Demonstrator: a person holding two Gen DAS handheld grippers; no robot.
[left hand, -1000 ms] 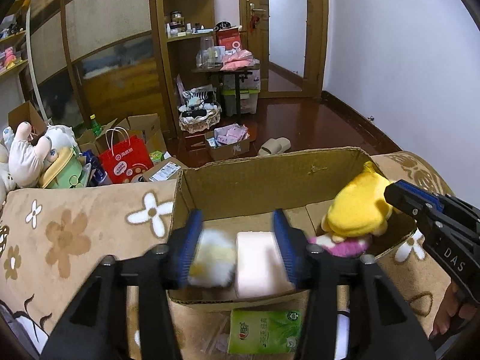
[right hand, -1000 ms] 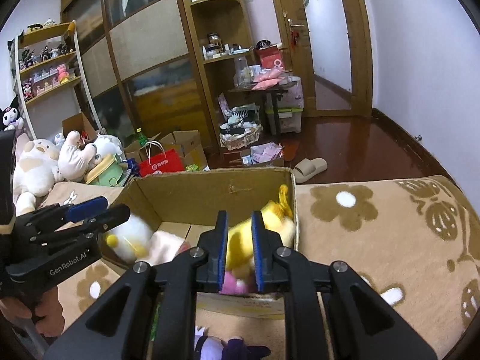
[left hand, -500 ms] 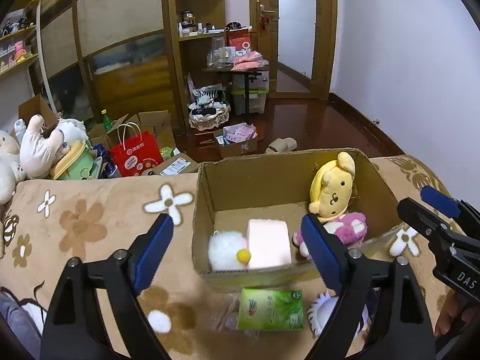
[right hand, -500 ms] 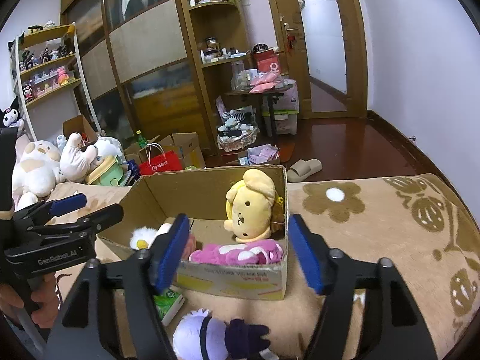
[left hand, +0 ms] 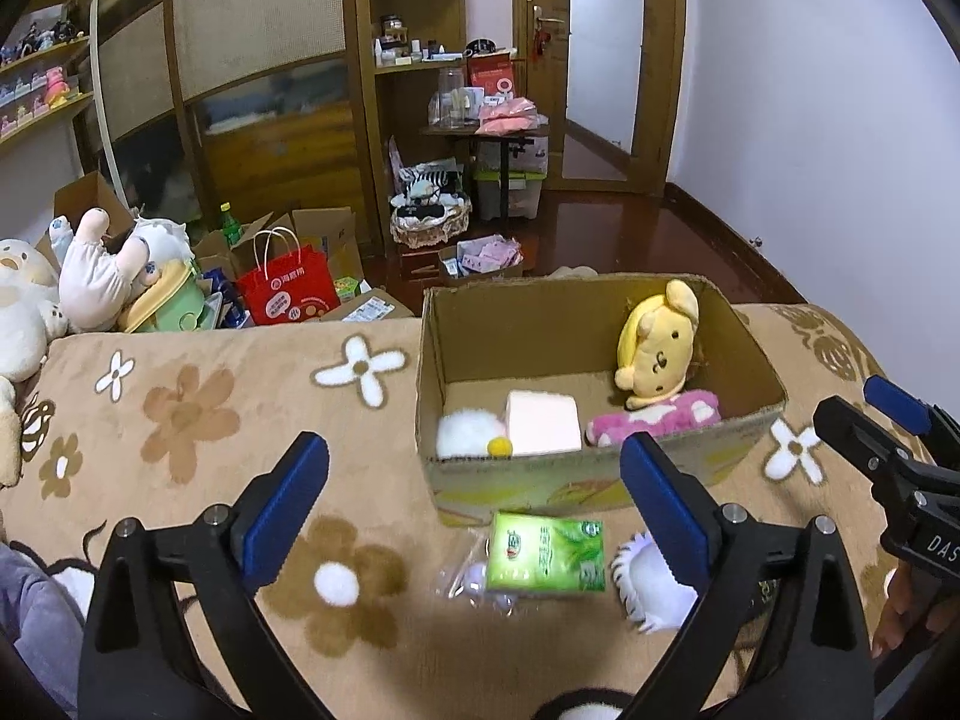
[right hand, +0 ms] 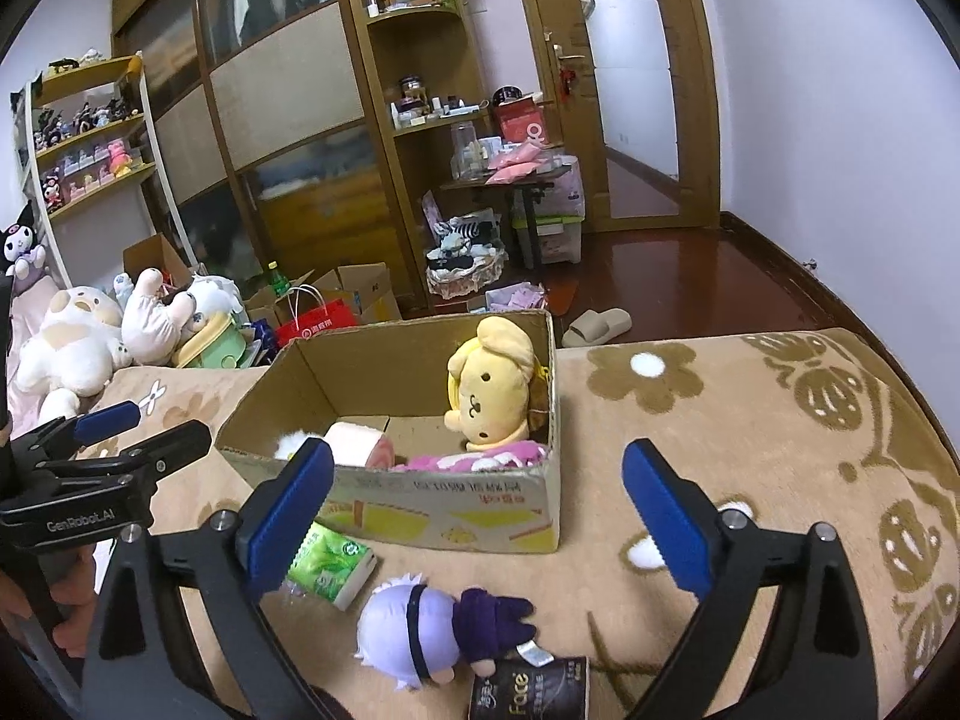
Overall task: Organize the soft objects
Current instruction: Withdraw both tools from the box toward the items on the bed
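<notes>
Both the left gripper (left hand: 474, 489) and right gripper (right hand: 477, 495) are opening wide, nothing between their blue pads. The yellow plush dog in pink (right hand: 492, 390) sits inside the open brown cardboard box (right hand: 456, 510) on the flowered tan blanket (right hand: 750, 420), beside a pale pink block (left hand: 543, 429) and white fluffy ball (left hand: 468, 435).

A cardboard box (left hand: 576, 480) sits centre frame, open-topped. Inside, a yellow plush (left hand: 654, 348) leans upright in the right corner over a pink plush (left hand: 654, 420); a pale pink block (left hand: 543, 429) and white pompom (left hand: 468, 432) lie left. Below the box lie a green tissue pack (left hand: 546, 552) and a white-haired doll (right hand: 432, 630).
</notes>
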